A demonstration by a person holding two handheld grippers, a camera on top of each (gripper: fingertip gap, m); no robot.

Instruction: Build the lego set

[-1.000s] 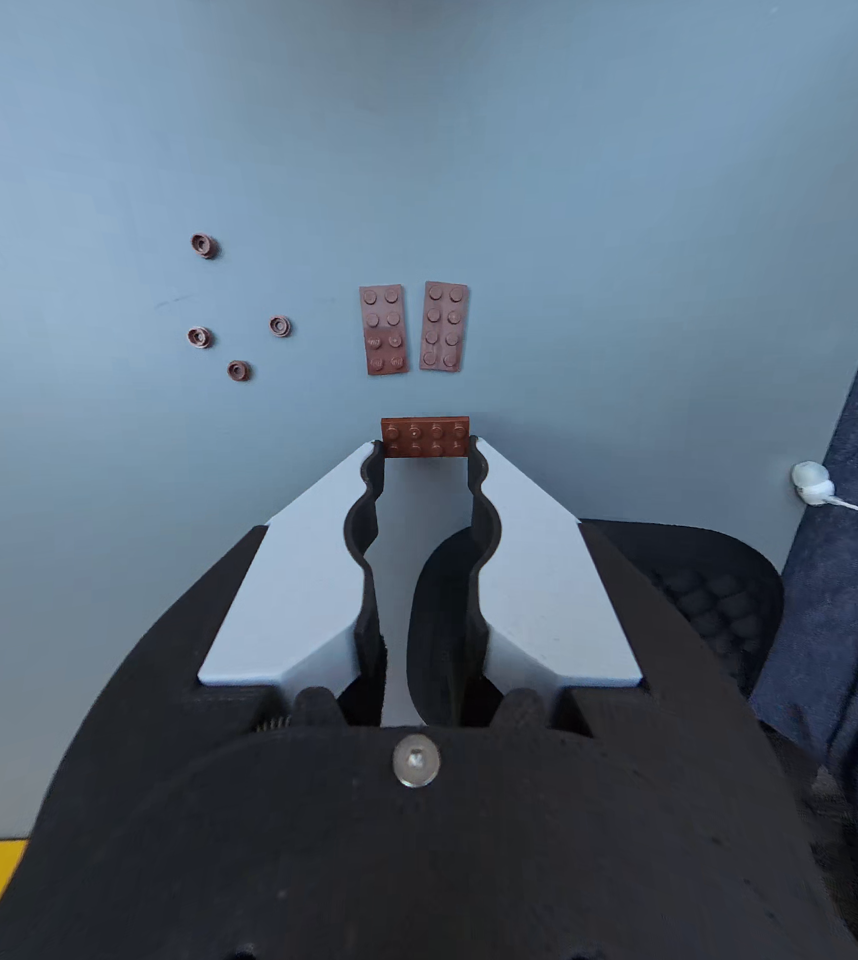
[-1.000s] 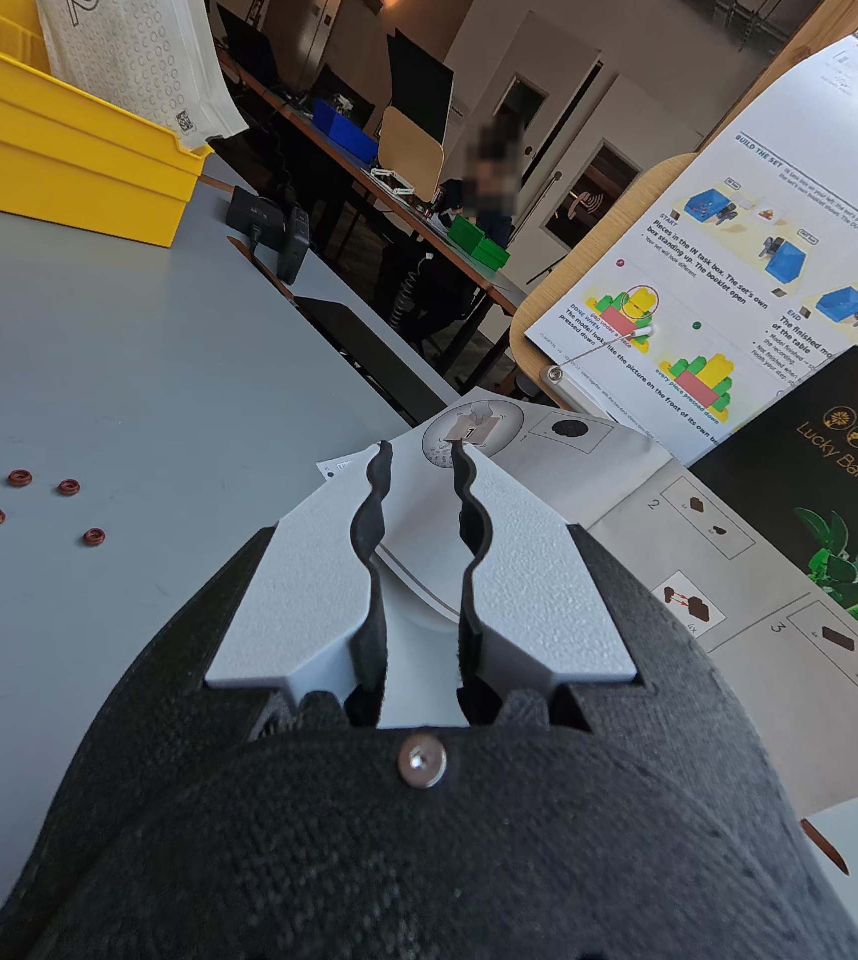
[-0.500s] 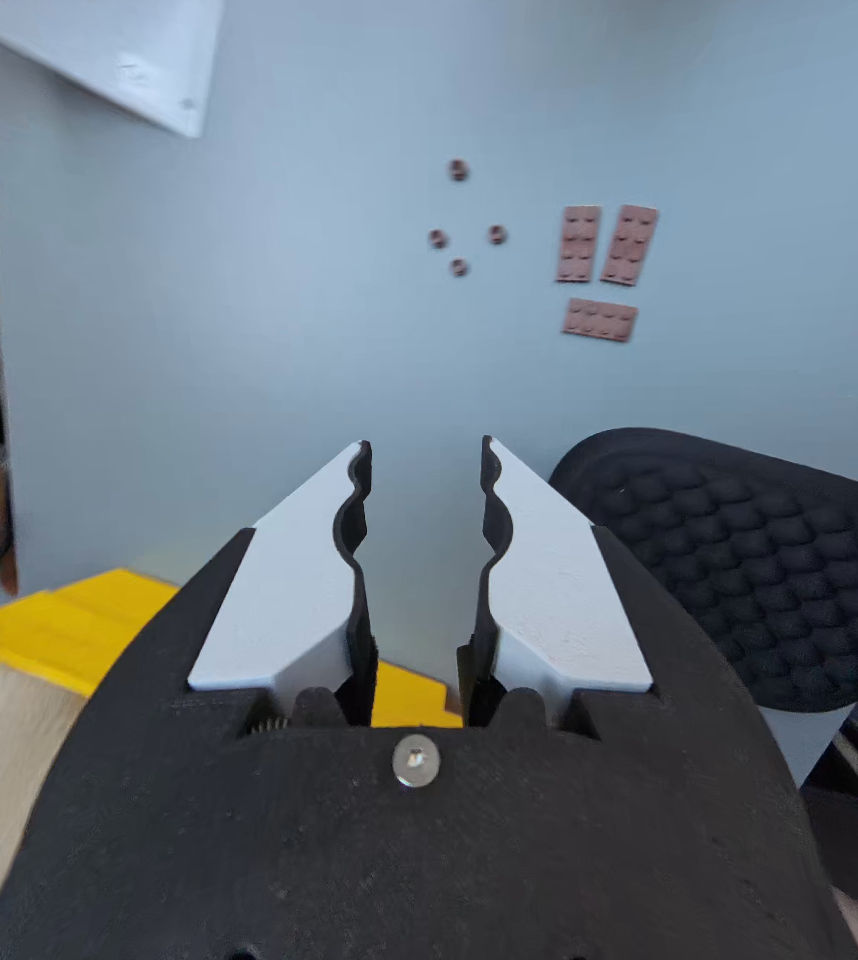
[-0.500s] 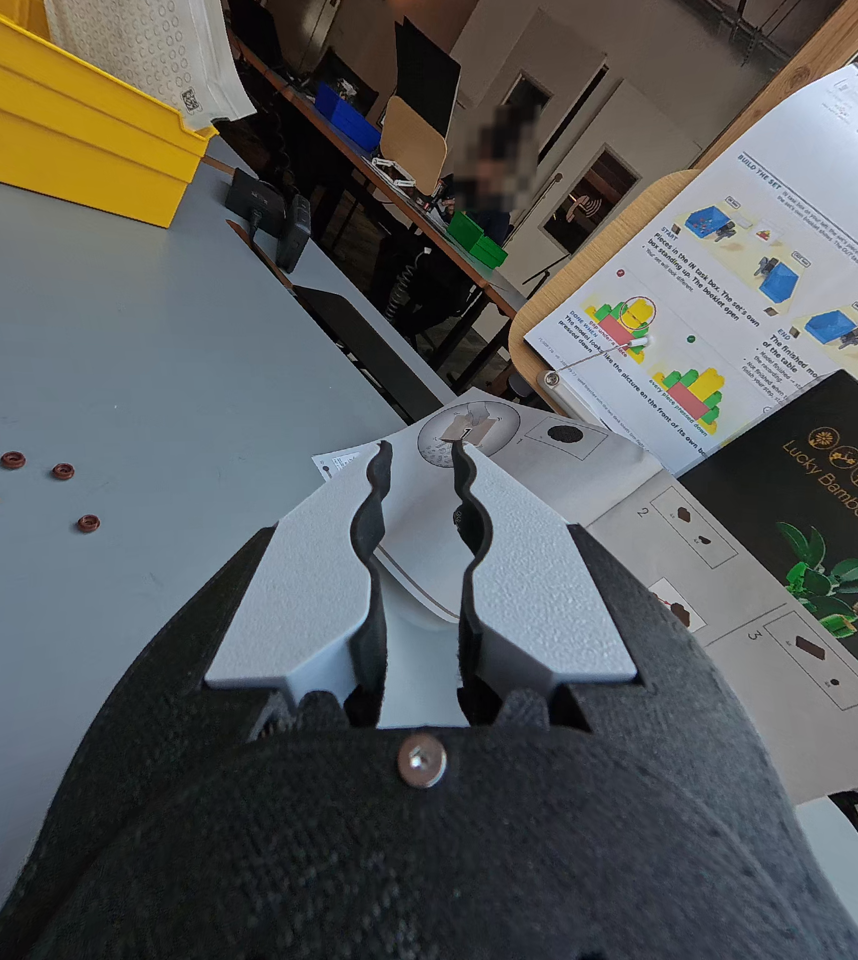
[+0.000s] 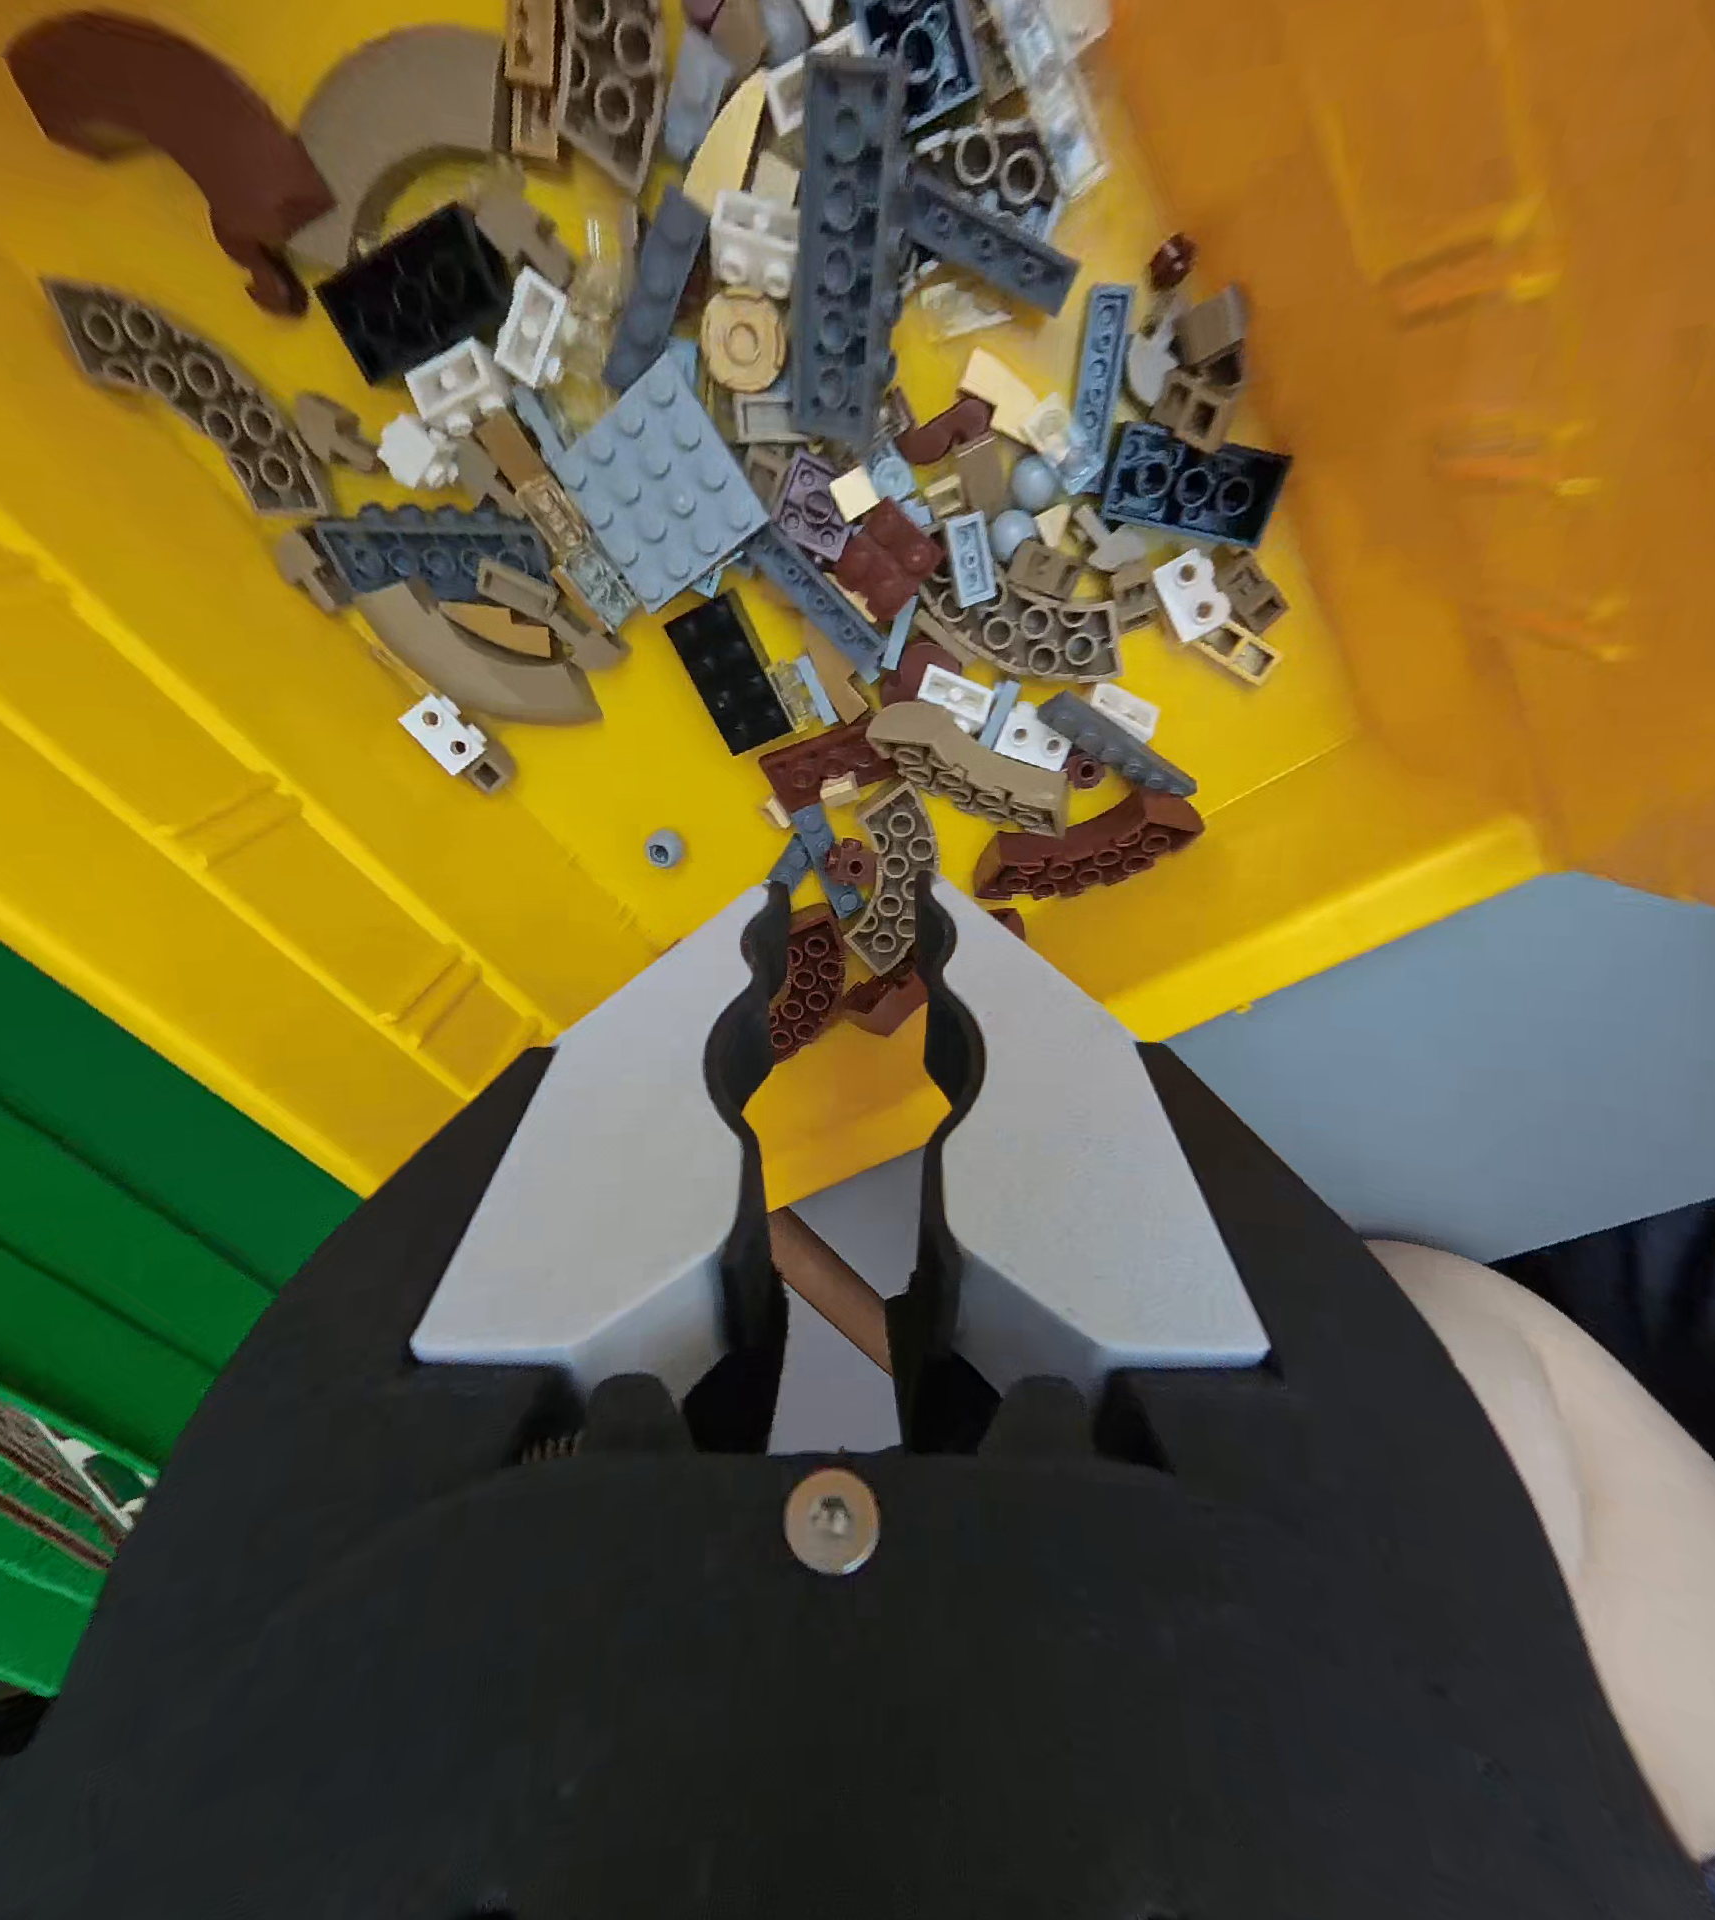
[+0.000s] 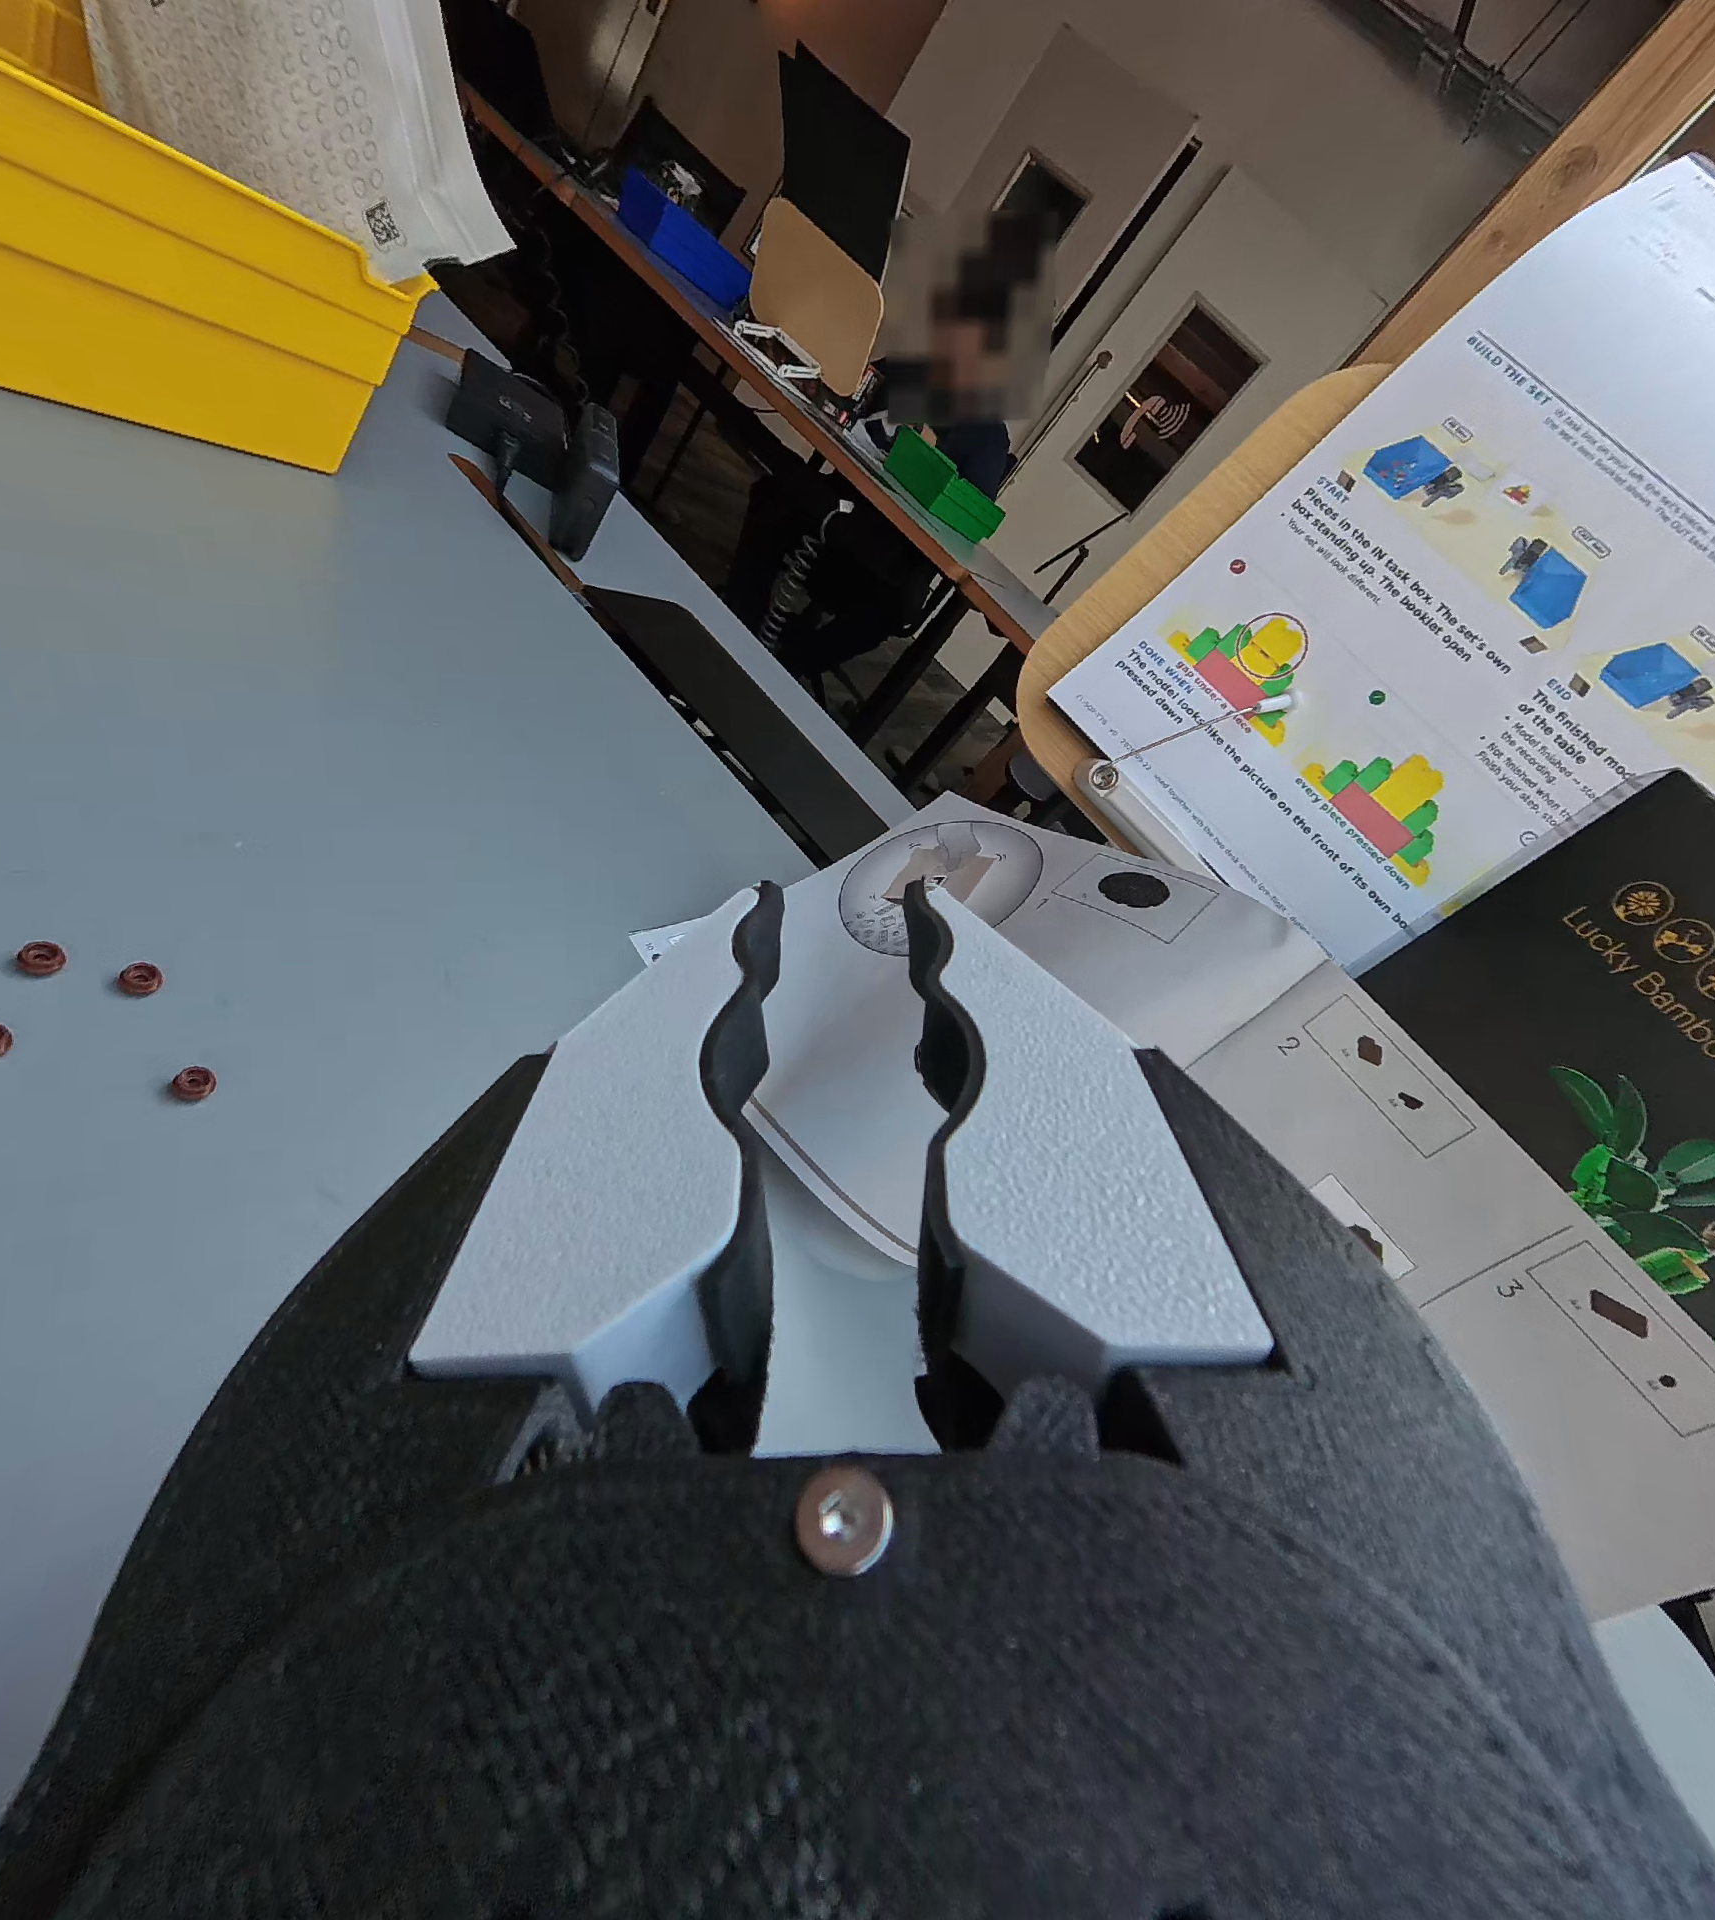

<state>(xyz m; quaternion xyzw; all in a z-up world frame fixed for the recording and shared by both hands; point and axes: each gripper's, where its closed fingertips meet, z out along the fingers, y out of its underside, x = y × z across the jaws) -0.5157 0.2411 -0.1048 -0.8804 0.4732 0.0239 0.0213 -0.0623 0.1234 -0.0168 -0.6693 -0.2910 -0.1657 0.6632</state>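
In the left wrist view my left gripper is open and empty, hanging over the near edge of a yellow bin. The bin holds a heap of loose lego pieces in grey, tan, black, white and reddish brown. A tan curved plate and a brown curved piece lie just past my fingertips. In the right wrist view my right gripper is open and empty above the open instruction booklet. Several small brown round studs lie on the grey table to its left.
A green bin sits left of the yellow one. In the right wrist view stacked yellow bins stand at the back left, a black power adapter near the table edge, a printed task sheet on a wooden board and a black booklet cover at right. Between my left fingertips and the tan curved plate there is roughly 5 cm.
My left gripper let go of the brown plate on the table beside two others, then swung left over the yellow bin of pieces. My right gripper has barely moved.
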